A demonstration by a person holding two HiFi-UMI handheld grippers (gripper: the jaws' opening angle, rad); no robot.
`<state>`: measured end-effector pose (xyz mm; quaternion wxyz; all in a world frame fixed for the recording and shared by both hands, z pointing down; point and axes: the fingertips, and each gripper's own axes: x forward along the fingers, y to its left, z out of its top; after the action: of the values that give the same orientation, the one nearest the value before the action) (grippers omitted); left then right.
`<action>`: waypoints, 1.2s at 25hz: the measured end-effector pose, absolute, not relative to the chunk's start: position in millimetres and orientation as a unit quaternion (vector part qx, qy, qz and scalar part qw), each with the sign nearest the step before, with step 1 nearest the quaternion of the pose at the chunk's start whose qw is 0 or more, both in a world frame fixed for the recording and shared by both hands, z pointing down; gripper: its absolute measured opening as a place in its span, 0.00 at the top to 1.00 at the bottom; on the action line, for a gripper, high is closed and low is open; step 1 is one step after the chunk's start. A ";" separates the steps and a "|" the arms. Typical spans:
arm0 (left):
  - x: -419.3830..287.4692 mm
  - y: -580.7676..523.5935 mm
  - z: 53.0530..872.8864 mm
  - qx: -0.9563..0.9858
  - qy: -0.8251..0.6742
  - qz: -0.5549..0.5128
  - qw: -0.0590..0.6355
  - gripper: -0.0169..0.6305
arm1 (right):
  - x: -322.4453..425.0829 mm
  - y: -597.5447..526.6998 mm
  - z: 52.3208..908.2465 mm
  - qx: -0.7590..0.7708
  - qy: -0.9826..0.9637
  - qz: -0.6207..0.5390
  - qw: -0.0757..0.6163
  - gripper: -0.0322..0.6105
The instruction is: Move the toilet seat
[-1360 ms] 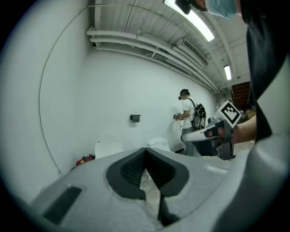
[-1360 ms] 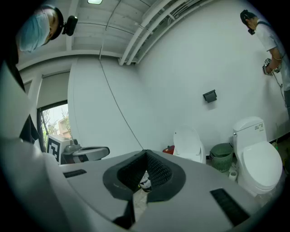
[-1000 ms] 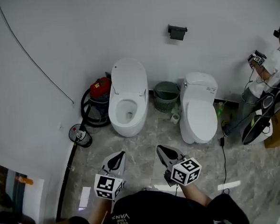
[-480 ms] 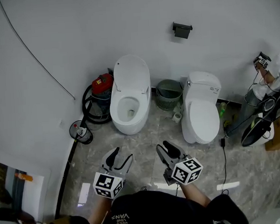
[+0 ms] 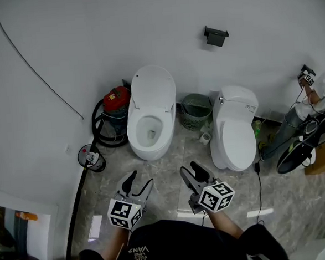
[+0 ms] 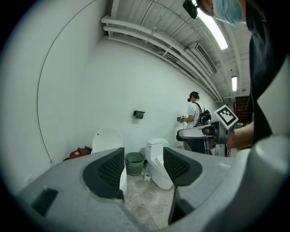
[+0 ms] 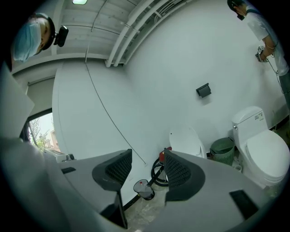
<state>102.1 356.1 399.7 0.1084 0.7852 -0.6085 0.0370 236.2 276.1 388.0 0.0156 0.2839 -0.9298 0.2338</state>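
The left toilet (image 5: 149,134) stands against the wall with its white lid and seat (image 5: 154,85) raised and its bowl exposed. A second toilet (image 5: 237,132) to the right has its lid down. My left gripper (image 5: 142,178) and right gripper (image 5: 188,168) hover low over the floor, well short of both toilets. Both sets of jaws are opening, with nothing between them. In the left gripper view the raised lid (image 6: 107,138) shows behind the left pad, and the closed toilet (image 6: 158,167) shows between the pads. In the right gripper view the raised lid (image 7: 186,141) is just right of the jaws.
A red vacuum with a black hose (image 5: 115,102) sits left of the open toilet. A green waste basket (image 5: 196,110) and a paper roll (image 5: 204,137) lie between the toilets. A small round device (image 5: 89,158) stands by the left wall. A person (image 5: 315,96) and bags are at far right.
Both grippers have gone from shut to open. The head view has shifted slightly, so the toilets sit a little lower and further right.
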 end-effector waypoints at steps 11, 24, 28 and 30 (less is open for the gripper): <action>4.5 282.5 382.8 0.810 -0.577 0.049 0.094 0.57 | 154.6 213.2 372.9 0.333 -0.915 0.229 -0.003 0.64; -79.9 228.9 399.2 0.840 -0.529 0.073 0.097 0.57 | 94.9 171.6 392.3 0.397 -0.879 0.262 -0.039 0.66; -88.2 220.5 408.2 0.843 -0.522 0.063 0.113 0.58 | 92.1 163.2 403.2 0.411 -0.870 0.271 -0.027 0.67; -90.2 212.6 413.1 0.843 -0.520 0.065 0.122 0.58 | 91.0 152.6 404.8 0.414 -0.868 0.275 -0.024 0.67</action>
<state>-90.2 212.6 413.1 0.1219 0.8427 -0.5204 0.0646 91.0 152.6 404.8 -0.0244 0.4139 -0.8676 0.2746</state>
